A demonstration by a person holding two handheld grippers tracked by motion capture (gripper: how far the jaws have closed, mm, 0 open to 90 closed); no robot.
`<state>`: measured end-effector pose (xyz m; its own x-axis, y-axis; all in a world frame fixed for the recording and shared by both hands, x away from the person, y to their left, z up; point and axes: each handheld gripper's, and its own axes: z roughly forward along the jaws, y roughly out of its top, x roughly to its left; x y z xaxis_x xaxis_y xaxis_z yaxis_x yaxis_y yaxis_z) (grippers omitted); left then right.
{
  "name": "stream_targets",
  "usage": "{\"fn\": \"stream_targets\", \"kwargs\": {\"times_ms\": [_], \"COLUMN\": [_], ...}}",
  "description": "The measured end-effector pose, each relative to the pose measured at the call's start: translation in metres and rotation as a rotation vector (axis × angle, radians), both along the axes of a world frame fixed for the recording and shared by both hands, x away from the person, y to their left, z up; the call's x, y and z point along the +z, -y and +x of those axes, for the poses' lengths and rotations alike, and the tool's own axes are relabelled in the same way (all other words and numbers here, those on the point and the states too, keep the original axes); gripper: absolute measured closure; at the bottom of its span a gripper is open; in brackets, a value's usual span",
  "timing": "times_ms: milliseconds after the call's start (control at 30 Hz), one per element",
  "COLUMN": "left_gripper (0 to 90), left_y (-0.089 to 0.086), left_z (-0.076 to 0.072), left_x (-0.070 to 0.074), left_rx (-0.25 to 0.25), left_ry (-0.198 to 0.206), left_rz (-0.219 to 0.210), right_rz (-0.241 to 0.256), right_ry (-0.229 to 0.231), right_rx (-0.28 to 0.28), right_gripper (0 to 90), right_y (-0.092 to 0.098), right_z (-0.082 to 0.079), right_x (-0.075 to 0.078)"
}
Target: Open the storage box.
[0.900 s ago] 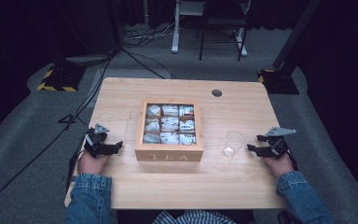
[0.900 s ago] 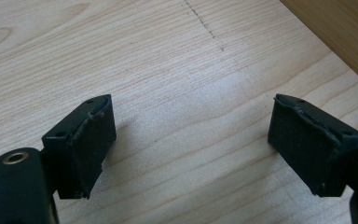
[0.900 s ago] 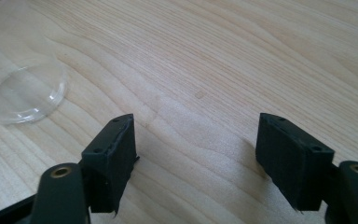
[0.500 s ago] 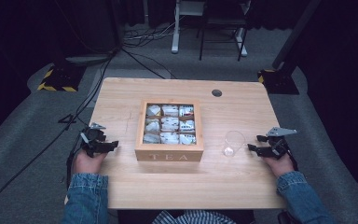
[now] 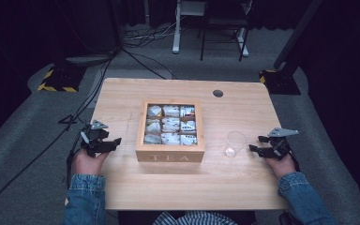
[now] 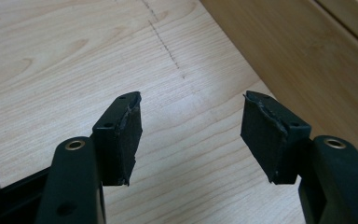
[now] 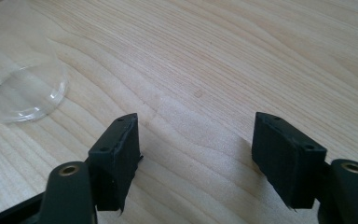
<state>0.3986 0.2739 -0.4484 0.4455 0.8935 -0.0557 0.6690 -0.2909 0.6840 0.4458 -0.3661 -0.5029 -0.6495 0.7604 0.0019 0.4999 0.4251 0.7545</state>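
Square light-wood tea box (image 5: pixel 170 152) with "TEA" on the front wall, sat mid-table, lid off or open, nine compartments in a three-by-three grid. White tea bag packets (image 5: pixel 170 124) in every compartment, print too small to read.

Left gripper (image 5: pixel 113 142): black two-jaw tool held in the left hand (image 5: pixel 88 162), just left of the tea box, near its front-left corner, pointing at the box's left wall. Jaws spread wide, nothing between them. Not touching the box. In the left gripper view (image 6: pixel 191 135), pads apart over bare wood grain, box's side wall (image 6: pixel 298 60) running across the upper right, close ahead.

Right gripper (image 5: pixel 255 149): same black tool in the right hand (image 5: pixel 281 165), right of the tea box, well clear of it, pointing left toward it. Jaws wide as well, holding nothing. In the right gripper view (image 7: pixel 196 154), only table surface between the pads.

Small clear glass cup (image 5: pixel 235 144), standing upright between the tea box and the right gripper, near the box's front-right corner, apart from the box. Gripper tips just beside it, contact not evident. Same cup's round rim (image 7: pixel 25 86) at upper left in the right gripper view, outside the jaw gap.

Rectangular pale wooden table (image 5: pixel 136 93) under everything, round grommet hole (image 5: pixel 218 93) behind the tea box, toward the far right. Denim sleeves (image 5: pixel 84 199) on both forearms.
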Motion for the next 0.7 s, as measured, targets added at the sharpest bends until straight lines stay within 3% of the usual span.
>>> {"fn": "stream_targets", "kwargs": {"times_ms": [167, 367, 467, 700], "left_gripper": [38.6, 38.6, 38.6, 38.4], "left_y": [0.003, 0.011, 0.017, 0.033], "left_z": [-0.003, -0.007, -0.011, -0.022], "left_x": [0.008, 0.015, 0.022, 0.036], "left_rx": [-0.008, -0.039, -0.056, -0.14], "left_ry": [0.02, 0.009, 0.028, 0.059], "left_rz": [-0.005, -0.007, 0.001, -0.059], "right_rz": [0.0, 0.0, 0.0, 0.0], "right_ry": [0.0, 0.0, 0.0, 0.0], "right_rx": [0.0, 0.0, 0.0, 0.0], "right_gripper": [32.6, 32.6, 32.6, 32.6], "right_y": [0.0, 0.0, 0.0, 0.0], "right_z": [0.0, 0.0, 0.0, 0.0], "right_x": [0.0, 0.0, 0.0, 0.0]}}
